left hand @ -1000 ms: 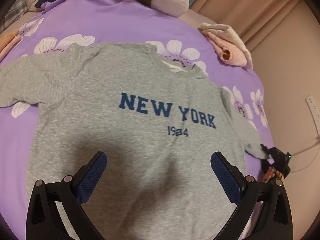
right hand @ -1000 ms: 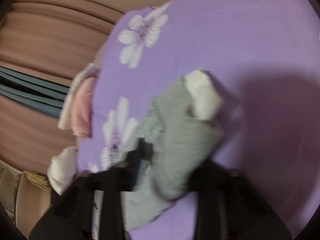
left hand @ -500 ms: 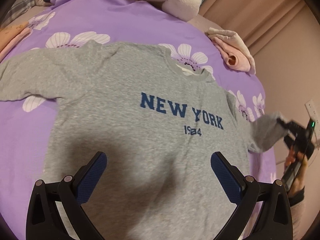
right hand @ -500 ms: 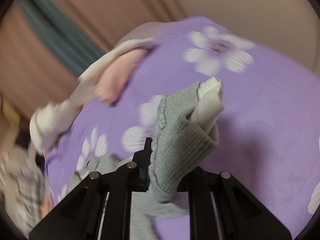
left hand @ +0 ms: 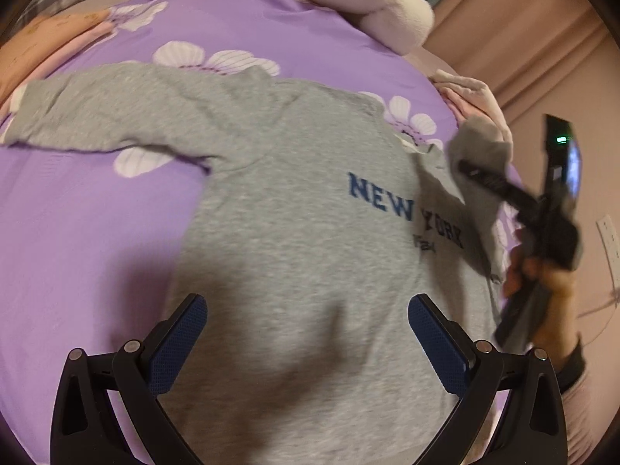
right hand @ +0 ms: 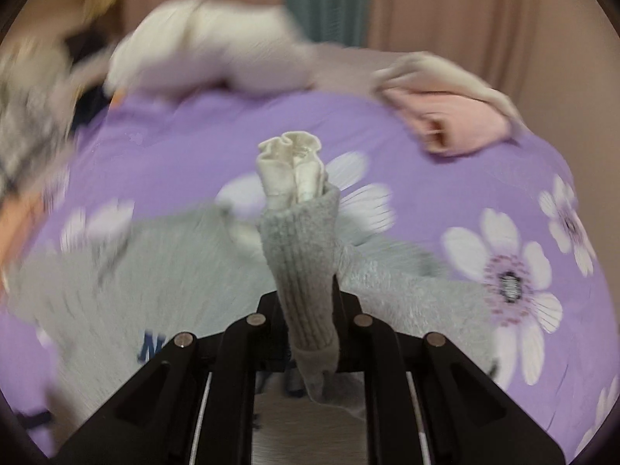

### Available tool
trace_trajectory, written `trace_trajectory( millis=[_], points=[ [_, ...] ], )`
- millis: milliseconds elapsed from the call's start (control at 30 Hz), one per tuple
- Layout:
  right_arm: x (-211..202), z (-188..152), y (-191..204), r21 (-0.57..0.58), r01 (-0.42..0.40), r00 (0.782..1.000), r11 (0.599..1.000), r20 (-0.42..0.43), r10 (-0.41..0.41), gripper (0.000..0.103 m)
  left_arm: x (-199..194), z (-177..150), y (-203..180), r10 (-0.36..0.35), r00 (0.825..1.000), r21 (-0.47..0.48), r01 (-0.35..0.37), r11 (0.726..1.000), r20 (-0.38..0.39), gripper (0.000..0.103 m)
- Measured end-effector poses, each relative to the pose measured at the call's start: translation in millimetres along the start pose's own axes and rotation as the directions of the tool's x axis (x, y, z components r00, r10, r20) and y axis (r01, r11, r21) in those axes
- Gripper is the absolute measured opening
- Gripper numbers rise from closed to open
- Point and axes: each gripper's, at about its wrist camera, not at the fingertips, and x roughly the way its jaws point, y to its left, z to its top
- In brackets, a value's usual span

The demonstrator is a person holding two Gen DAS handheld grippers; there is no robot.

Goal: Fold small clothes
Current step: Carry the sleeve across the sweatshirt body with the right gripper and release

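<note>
A grey sweatshirt (left hand: 294,255) printed NEW YORK lies front up on the purple flowered bedspread (left hand: 89,232). Its left sleeve (left hand: 116,116) stretches out flat. My left gripper (left hand: 308,343) hovers open over the lower body of the sweatshirt, nothing between its blue pads (left hand: 178,348). My right gripper (left hand: 484,172) is shut on the ribbed cuff of the right sleeve (right hand: 306,271), with a white inner cuff (right hand: 292,166) sticking out past it. In the left wrist view that sleeve (left hand: 457,178) is lifted and carried over the printed chest. A hand (left hand: 542,275) holds the right gripper.
A folded pink and cream garment (right hand: 453,116) lies at the bed's far right edge. A white plush pile (left hand: 348,4) and dark clothes sit at the head of the bed. Curtains (right hand: 445,7) hang behind. A wall socket (left hand: 610,240) is on the right.
My right gripper swung the sleeve cuff up from the bed's right side and in over the chest, rolling as it went. My left gripper slid leftward along the sweatshirt, staying open.
</note>
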Motion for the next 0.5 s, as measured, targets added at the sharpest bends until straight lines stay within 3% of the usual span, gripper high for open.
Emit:
trace_trajectory(
  millis=[200,267,300,433,467,500],
  points=[
    [25.0,-27.7,59.4,-0.233,0.039,0.998,0.972,-0.037,-0.049,0.018,2.4,-1.3,10.8,0.014,1.0,-0.016,-0.014,1.0,-0.007,0.103],
    [28.6,-31.8,70.9,-0.326,0.066,0.995,0.943,-0.044,-0.085,0.04,2.2,-0.2,11.4,0.011,1.0,-0.024,-0.011,1.0,-0.002,0.103],
    [27.3,-32.3,73.7,-0.357,0.073,0.995,0.931,-0.04,-0.093,0.059,1.8,0.6,11.6,0.004,1.0,-0.032,-0.004,0.999,0.001,0.103],
    [-1.0,-24.5,62.1,-0.35,-0.024,1.0,0.936,-0.004,0.025,0.064,-0.5,3.1,15.7,-0.025,1.0,-0.056,0.026,0.998,0.011,0.103],
    [-12.5,-22.1,58.6,-0.322,-0.088,0.996,0.943,-0.006,0.091,0.064,-0.7,4.3,17.4,-0.036,0.999,-0.067,0.036,0.997,0.01,0.103],
    [-29.5,-14.7,42.8,-0.255,-0.206,0.977,0.945,0.005,0.214,0.064,-1.3,5.9,20.3,-0.048,0.999,-0.082,0.049,0.995,0.009,0.103]
  ],
)
